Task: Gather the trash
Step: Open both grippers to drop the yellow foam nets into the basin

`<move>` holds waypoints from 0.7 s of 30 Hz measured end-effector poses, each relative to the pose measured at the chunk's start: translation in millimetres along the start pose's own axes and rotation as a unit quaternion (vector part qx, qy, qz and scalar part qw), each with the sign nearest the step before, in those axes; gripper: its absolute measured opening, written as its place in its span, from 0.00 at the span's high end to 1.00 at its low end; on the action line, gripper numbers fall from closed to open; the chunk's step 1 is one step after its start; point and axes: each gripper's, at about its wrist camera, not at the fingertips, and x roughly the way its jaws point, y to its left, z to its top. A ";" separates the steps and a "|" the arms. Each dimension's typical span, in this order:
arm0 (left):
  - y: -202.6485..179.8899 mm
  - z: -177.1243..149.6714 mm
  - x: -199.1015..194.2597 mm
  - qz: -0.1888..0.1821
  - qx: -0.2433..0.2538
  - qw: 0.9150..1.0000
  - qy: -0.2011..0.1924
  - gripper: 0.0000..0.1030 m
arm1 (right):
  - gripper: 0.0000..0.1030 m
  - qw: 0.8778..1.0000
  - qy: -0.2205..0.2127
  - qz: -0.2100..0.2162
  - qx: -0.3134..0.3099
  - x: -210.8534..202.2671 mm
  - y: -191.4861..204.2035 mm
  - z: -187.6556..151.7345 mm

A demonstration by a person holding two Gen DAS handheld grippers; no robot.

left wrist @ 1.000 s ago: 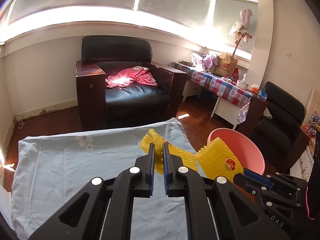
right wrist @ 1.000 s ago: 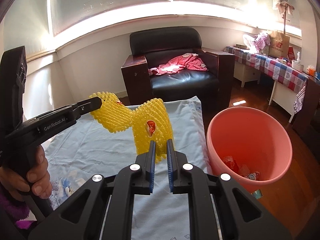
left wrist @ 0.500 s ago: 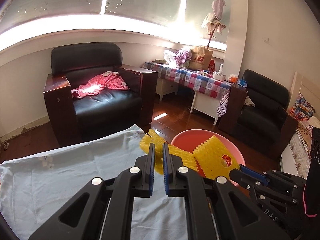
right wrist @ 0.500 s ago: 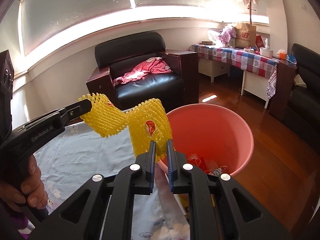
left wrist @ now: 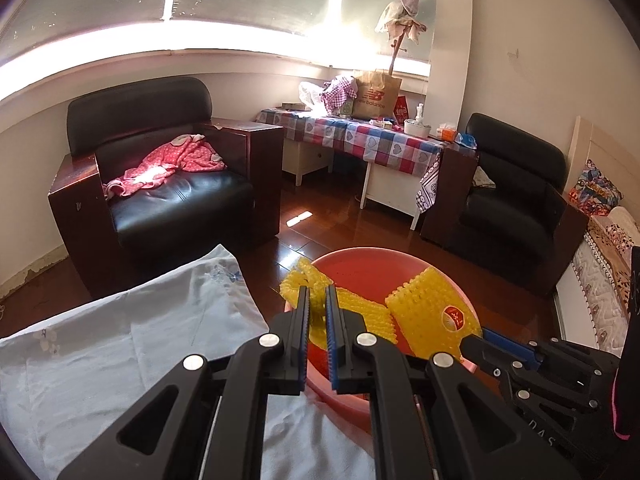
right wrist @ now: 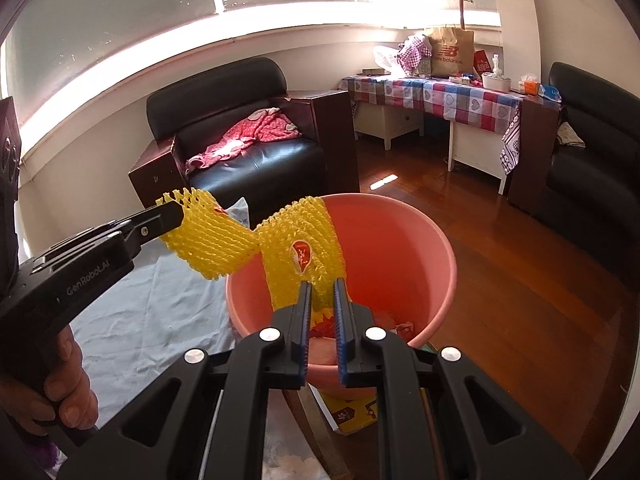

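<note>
A yellow foam fruit net (right wrist: 296,240) with a red sticker hangs stretched between both grippers, above the pink plastic bucket (right wrist: 404,236). My right gripper (right wrist: 320,286) is shut on its lower right end. My left gripper (left wrist: 316,300) is shut on the other end, and in the right wrist view it (right wrist: 176,214) comes in from the left. In the left wrist view the net (left wrist: 424,308) spreads over the bucket (left wrist: 360,268), with the right gripper (left wrist: 476,338) low on the right. Wrappers lie in the bucket's bottom.
A pale blue cloth (left wrist: 120,352) covers the table to the left of the bucket. Beyond stand a black armchair (left wrist: 160,184) with a pink garment, a checked-cloth side table (left wrist: 360,136) and a second black chair (left wrist: 516,200). A hand (right wrist: 60,392) holds the left gripper's handle.
Both grippers have carried the yellow net rightward, from above the blue cloth to above the pink bucket. Both stay shut on it.
</note>
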 end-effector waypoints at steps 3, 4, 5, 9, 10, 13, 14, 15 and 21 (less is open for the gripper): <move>-3.6 0.3 13.2 -0.003 0.004 1.000 0.007 0.93 | 0.89 1.000 0.007 -0.006 0.006 7.6 -4.2 -0.4; -3.8 0.5 17.7 -0.004 0.006 1.000 0.010 0.93 | 0.89 1.000 0.009 -0.009 0.008 9.8 -5.8 -1.0; -5.4 0.4 22.3 -0.004 0.006 1.000 0.013 0.93 | 0.89 1.000 0.009 -0.011 0.010 11.1 -6.5 -1.3; -9.6 -0.5 36.3 -0.002 0.011 1.000 0.022 0.93 | 0.89 1.000 0.016 -0.015 0.017 17.8 -11.5 -0.9; -10.3 -0.5 39.8 -0.002 0.012 1.000 0.024 0.92 | 0.89 1.000 0.018 -0.016 0.020 19.1 -13.1 -0.9; -11.9 -0.9 44.6 -0.003 0.013 1.000 0.026 0.90 | 0.88 0.999 0.027 -0.020 0.030 24.6 -17.5 -0.1; -11.9 -0.9 46.1 -0.008 0.013 1.000 0.026 0.89 | 0.85 0.999 0.030 -0.020 0.034 26.0 -19.0 0.3; -12.4 -1.1 46.9 -0.011 0.015 1.000 0.026 0.86 | 0.77 0.999 0.029 -0.020 0.037 26.6 -20.6 0.2; -17.2 -2.0 45.8 -0.021 0.021 0.999 0.021 0.59 | 0.68 0.999 0.027 -0.021 0.037 27.5 -23.9 -3.1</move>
